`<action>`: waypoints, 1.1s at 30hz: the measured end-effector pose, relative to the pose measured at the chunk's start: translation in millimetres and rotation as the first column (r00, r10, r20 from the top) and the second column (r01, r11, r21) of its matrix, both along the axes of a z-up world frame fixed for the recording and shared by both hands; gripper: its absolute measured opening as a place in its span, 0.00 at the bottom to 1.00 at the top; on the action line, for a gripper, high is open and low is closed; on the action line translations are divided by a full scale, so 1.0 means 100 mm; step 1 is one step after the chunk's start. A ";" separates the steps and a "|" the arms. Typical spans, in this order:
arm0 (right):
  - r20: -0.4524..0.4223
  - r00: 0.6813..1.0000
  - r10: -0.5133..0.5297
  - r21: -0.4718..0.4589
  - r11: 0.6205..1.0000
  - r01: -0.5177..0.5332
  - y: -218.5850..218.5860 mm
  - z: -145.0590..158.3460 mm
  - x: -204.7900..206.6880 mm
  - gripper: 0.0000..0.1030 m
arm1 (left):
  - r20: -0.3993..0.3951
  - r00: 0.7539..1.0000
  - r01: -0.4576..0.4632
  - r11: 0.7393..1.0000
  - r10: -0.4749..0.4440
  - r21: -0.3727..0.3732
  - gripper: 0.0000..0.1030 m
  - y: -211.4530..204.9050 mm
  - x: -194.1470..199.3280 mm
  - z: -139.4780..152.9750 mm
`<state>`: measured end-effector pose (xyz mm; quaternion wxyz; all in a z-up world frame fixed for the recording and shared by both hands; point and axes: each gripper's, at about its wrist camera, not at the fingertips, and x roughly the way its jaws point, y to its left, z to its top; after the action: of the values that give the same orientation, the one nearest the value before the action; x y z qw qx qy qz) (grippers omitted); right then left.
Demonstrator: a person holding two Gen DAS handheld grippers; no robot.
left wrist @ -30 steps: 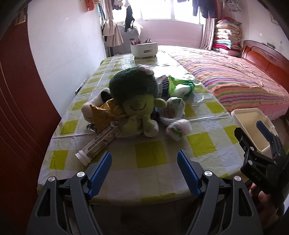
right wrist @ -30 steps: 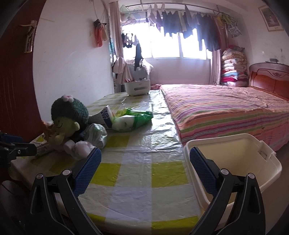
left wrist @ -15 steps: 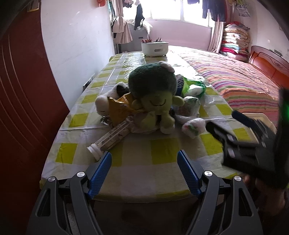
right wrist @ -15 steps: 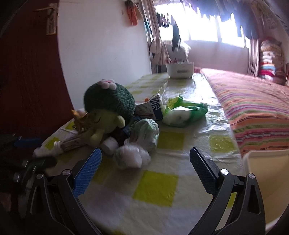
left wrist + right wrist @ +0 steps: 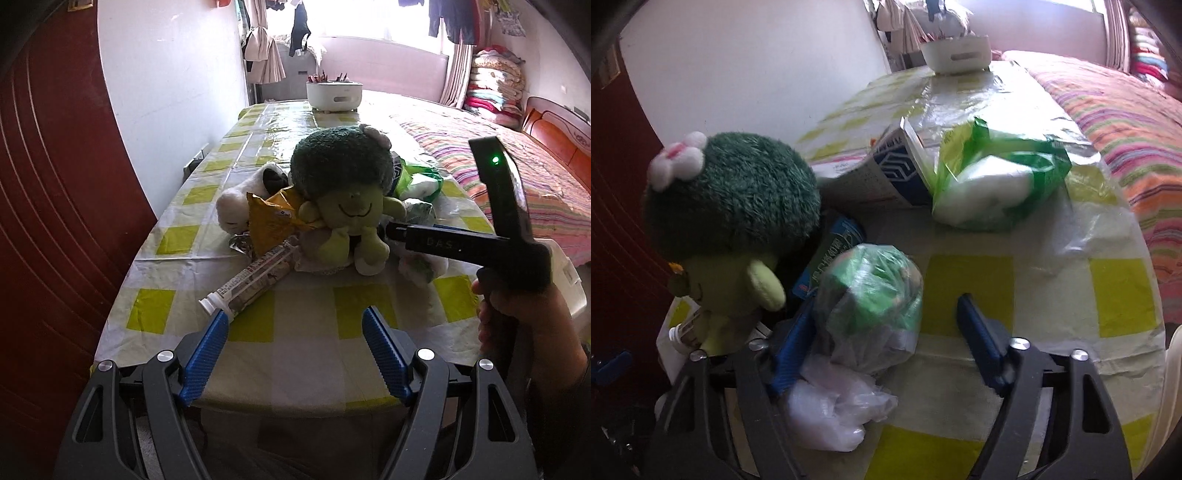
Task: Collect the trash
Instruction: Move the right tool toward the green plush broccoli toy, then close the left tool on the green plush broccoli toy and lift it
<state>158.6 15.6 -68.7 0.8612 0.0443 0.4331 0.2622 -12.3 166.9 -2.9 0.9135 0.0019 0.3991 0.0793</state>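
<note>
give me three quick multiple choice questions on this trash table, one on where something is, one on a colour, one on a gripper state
1. Where does the white basket stand?
A. at the table's far end
B. beside the toy
C. on the bed

2. What colour is the flower on the broccoli plush toy?
A. blue
B. white and pink
C. yellow

3. How is the left gripper?
A. shut on the tube
B. shut on nothing
C. open, nothing between its jaws

Answers:
1. A: the basket sits alone at the far end of the checked tablecloth.
2. B: white petals with a pink middle sit on the toy's green head.
3. C: its blue pads stand wide apart over bare cloth, with the tube beside the left pad.
</note>
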 end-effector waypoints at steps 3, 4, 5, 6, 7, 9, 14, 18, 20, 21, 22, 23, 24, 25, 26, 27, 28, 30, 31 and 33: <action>0.006 1.000 0.006 0.031 1.000 -0.006 -0.05 0.00 -0.02 0.47 | -0.008 1.000 0.010 1.000 -0.010 0.005 0.71 -0.04 0.05 0.00; 0.006 1.000 0.007 0.039 0.999 -0.008 -0.07 -0.01 -0.03 0.47 | -0.009 1.000 0.013 1.000 -0.013 0.006 0.71 -0.05 0.06 0.00; 0.004 1.000 0.006 0.051 0.999 -0.007 -0.11 -0.01 -0.04 0.46 | -0.011 1.000 0.019 1.000 -0.019 0.010 0.71 -0.08 0.09 0.01; 0.003 1.000 -0.001 0.066 0.998 0.001 -0.16 -0.02 -0.05 0.46 | -0.010 1.000 0.022 1.000 -0.022 0.013 0.71 -0.09 0.10 0.02; 0.001 1.000 -0.010 0.083 0.997 0.010 -0.21 -0.02 -0.07 0.46 | -0.008 1.000 0.025 1.000 -0.025 0.018 0.71 -0.11 0.13 0.04; 0.001 1.000 -0.026 0.111 0.993 0.026 -0.29 -0.02 -0.09 0.46 | 0.000 1.000 0.031 0.999 -0.031 0.028 0.71 -0.15 0.17 0.08; 0.015 0.998 -0.066 0.149 0.987 0.063 -0.52 0.01 -0.16 0.46 | 0.040 0.998 0.036 0.998 -0.038 0.057 0.71 -0.25 0.34 0.25; 0.017 0.997 -0.076 0.173 0.982 0.072 -0.63 0.00 -0.17 0.46 | 0.050 0.998 0.025 0.994 -0.031 0.109 0.71 -0.35 0.62 0.32; 0.028 0.997 -0.075 0.182 0.981 0.068 -0.66 0.03 -0.23 0.46 | 0.049 0.998 0.033 0.991 -0.040 0.127 0.71 -0.40 0.78 0.32; 0.034 0.997 -0.071 0.184 0.981 0.064 -0.66 0.04 -0.25 0.46 | 0.050 0.998 0.032 0.990 -0.039 0.140 0.71 -0.43 0.85 0.33; 0.040 0.997 -0.068 0.188 0.980 0.059 -0.67 0.06 -0.27 0.46 | 0.050 0.998 0.032 0.988 -0.040 0.153 0.71 -0.45 0.92 0.32; 0.044 0.997 -0.064 0.192 0.980 0.054 -0.68 0.07 -0.29 0.46 | 0.048 0.998 0.042 0.985 -0.050 0.166 0.71 -0.49 1.00 0.31; 0.047 0.997 -0.059 0.197 0.979 0.048 -0.68 0.09 -0.30 0.46 | 0.034 0.998 0.048 0.983 -0.055 0.175 0.71 -0.51 1.10 0.29; 0.050 0.997 -0.054 0.202 0.978 0.042 -0.68 0.10 -0.31 0.46 | 0.016 0.999 0.041 0.984 -0.045 0.176 0.71 -0.51 1.20 0.26; 0.052 0.997 -0.049 0.204 0.978 0.037 -0.69 0.09 -0.28 0.46 | 0.009 0.999 0.036 0.985 -0.038 0.170 0.71 -0.51 1.25 0.24; 0.054 0.998 -0.045 0.207 0.978 0.033 -0.70 0.09 -0.29 0.46 | 0.009 1.000 0.020 0.984 -0.022 0.179 0.71 -0.50 1.32 0.21; 0.055 0.998 -0.042 0.208 0.978 0.030 -0.69 0.09 -0.30 0.46 | 0.013 1.000 0.013 0.982 -0.016 0.191 0.71 -0.49 1.36 0.20; 0.055 0.998 -0.037 0.210 0.977 0.024 -0.67 0.09 -0.30 0.46 | 0.016 1.000 0.005 0.974 -0.009 0.226 0.75 -0.49 1.46 0.15; 0.056 0.998 -0.036 0.213 0.977 0.023 -0.67 0.09 -0.30 0.46 | 0.020 1.000 -0.004 0.972 -0.001 0.236 0.75 -0.47 1.49 0.13; 0.062 0.997 -0.037 0.216 0.976 0.022 -0.68 0.11 -0.32 0.46 | 0.049 0.999 -0.014 0.978 0.003 0.210 0.72 -0.42 1.47 0.13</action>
<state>126.9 -52.8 -58.1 0.8689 0.1350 0.3730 0.2960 134.2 124.6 10.2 0.9171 0.0948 0.3664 0.1249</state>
